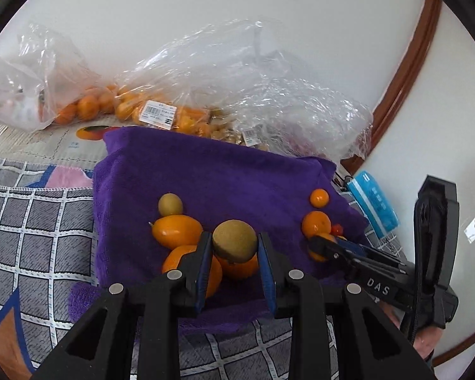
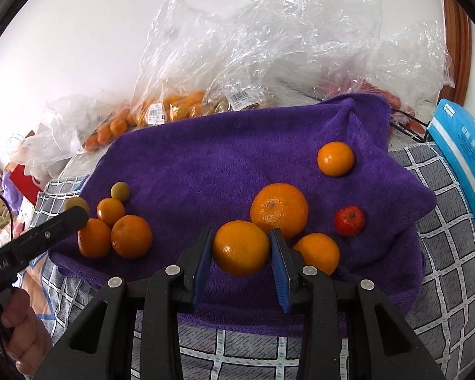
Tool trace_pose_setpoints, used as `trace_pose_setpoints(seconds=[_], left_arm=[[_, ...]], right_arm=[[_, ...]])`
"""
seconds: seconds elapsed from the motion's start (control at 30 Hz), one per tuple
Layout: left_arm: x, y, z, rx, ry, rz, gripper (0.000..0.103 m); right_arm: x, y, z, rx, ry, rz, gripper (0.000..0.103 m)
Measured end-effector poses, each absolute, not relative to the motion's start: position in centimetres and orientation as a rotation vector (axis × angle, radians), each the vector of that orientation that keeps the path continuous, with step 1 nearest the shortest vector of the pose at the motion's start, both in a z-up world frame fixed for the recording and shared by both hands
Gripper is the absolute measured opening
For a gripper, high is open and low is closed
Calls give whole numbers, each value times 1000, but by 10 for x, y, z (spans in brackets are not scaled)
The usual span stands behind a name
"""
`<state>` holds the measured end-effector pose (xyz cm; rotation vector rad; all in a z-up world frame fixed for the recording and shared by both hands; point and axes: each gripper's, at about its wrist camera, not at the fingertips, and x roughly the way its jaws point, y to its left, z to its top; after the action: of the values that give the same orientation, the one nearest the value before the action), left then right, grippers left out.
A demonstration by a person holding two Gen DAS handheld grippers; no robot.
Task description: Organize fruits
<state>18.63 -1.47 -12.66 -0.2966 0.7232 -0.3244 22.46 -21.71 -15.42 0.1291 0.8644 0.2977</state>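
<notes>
While both hand-held grippers carry fruit, sorting is mid-way: left hand-held gripper (image 1: pixel 234 247) clamps a kiwi (image 1: pixel 235 239) over the towel's (image 1: pixel 205 171) near-left pile; right hand-held gripper (image 2: pixel 241 247) clamps an orange (image 2: pixel 241 247) near-centre. Next: set each beside its kind.

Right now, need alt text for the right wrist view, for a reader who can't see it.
The right gripper clamps an orange above a purple towel strewn with more oranges and a small red fruit. The left gripper reaches in from the left; clear plastic produce bags lie behind.
</notes>
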Motion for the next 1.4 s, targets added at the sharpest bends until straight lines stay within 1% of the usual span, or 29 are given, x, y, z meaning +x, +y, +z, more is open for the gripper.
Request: trace_pose_setpoints(seconds=[0.03,0.13,0.47,0.6,0.73,1.13,1.17,1.2,1.23,1.4], left_arm=[[185,-17,-126,-301,722,-340,27],[186,-25,-127,-274,735,-358,27],[190,-37,-137,-239,808,-366,27],[188,-40,-137,-222,809,-340,27],[187,-38,-134,-239,798,-344,35],[182,-38,-127,-228,784,-319,38],[181,-38,-124,-228,777,-317,39],[180,-38,-122,-226,774,-311,44],[179,-38,-118,-220,772,-298,46],[172,-35,-96,-193,792,-194,47]], right_arm=[[225,-219,-154,134,860,289,36],[225,-223,-152,167,856,296,43],[214,-233,-138,172,786,248,43],[216,-235,-140,186,795,238,43],[217,-233,-141,180,797,237,43],[210,-224,-139,117,770,217,43],[208,-224,-138,109,766,213,43],[207,-223,-137,102,764,209,43],[206,-223,-135,96,763,207,43],[194,-223,-116,67,785,163,44]])
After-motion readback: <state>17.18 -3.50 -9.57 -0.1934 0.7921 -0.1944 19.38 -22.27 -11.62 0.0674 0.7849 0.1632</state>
